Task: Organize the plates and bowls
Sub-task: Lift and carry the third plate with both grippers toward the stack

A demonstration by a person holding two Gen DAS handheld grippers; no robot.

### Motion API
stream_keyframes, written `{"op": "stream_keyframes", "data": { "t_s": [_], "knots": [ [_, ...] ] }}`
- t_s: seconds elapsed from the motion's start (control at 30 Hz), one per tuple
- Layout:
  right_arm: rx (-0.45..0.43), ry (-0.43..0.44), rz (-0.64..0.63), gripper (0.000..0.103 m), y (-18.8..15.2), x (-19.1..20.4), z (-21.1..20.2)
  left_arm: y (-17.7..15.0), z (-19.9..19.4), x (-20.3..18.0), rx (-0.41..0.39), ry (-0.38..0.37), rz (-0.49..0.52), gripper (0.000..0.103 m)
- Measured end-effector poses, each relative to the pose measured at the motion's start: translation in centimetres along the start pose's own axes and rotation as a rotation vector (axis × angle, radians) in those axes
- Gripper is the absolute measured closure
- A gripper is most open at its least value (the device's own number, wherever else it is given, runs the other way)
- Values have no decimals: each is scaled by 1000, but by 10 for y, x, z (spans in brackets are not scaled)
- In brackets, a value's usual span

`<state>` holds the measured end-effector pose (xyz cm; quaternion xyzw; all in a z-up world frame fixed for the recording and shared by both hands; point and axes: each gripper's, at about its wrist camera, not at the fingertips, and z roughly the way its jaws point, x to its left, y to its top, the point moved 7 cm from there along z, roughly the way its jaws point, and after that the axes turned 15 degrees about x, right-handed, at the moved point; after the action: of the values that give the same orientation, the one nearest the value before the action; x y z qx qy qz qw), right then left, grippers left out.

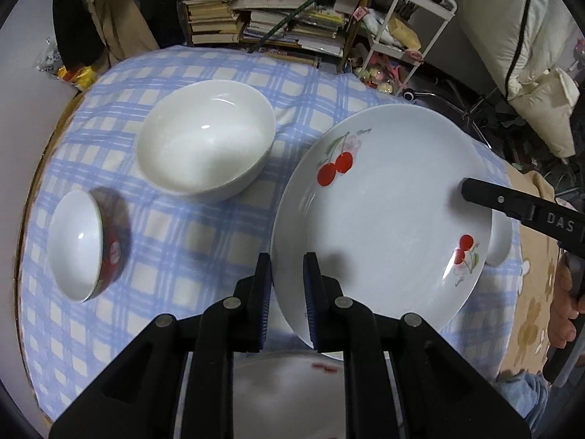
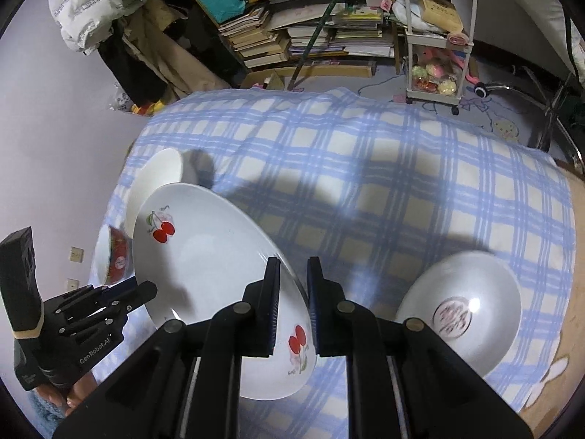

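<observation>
A white plate with red cherries (image 1: pixel 384 212) hangs tilted above the blue checked tablecloth (image 1: pixel 175 252). My left gripper (image 1: pixel 287 281) is shut on the plate's near-left rim. My right gripper (image 2: pixel 293 292) is shut on the opposite rim of the same plate (image 2: pixel 212 256). A large white bowl (image 1: pixel 204 139) stands behind the plate, and a small bowl with a red outside (image 1: pixel 76 245) stands to its left. Under my left gripper lies another white plate (image 1: pixel 285 369) with a red mark. A shallow white dish with a pink emblem (image 2: pixel 460 311) sits to the right.
The table's far edge drops off to the floor, where a bookshelf with stacked books (image 1: pixel 256 18) and a white rolling cart (image 2: pixel 435 36) stand. A beige flowered cloth (image 1: pixel 530 292) covers the table's right side. A person's hand (image 1: pixel 566 300) holds the right gripper.
</observation>
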<state>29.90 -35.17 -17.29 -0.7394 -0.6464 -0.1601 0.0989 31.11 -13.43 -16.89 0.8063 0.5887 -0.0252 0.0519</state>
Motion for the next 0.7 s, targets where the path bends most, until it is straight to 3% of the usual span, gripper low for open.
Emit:
{"op": "stream_keyframes", "data": {
  "t_s": [0.17, 0.4, 0.7],
  "knots": [
    [5, 23, -16, 87, -26, 23, -4, -35, -25, 12, -39, 55, 3, 87],
    [13, -3, -93, 87, -72, 59, 0, -90, -39, 34, -42, 47, -14, 87],
    [0, -20, -123, 87, -131, 90, 21, -149, -29, 60, -33, 63, -64, 83]
  ]
}}
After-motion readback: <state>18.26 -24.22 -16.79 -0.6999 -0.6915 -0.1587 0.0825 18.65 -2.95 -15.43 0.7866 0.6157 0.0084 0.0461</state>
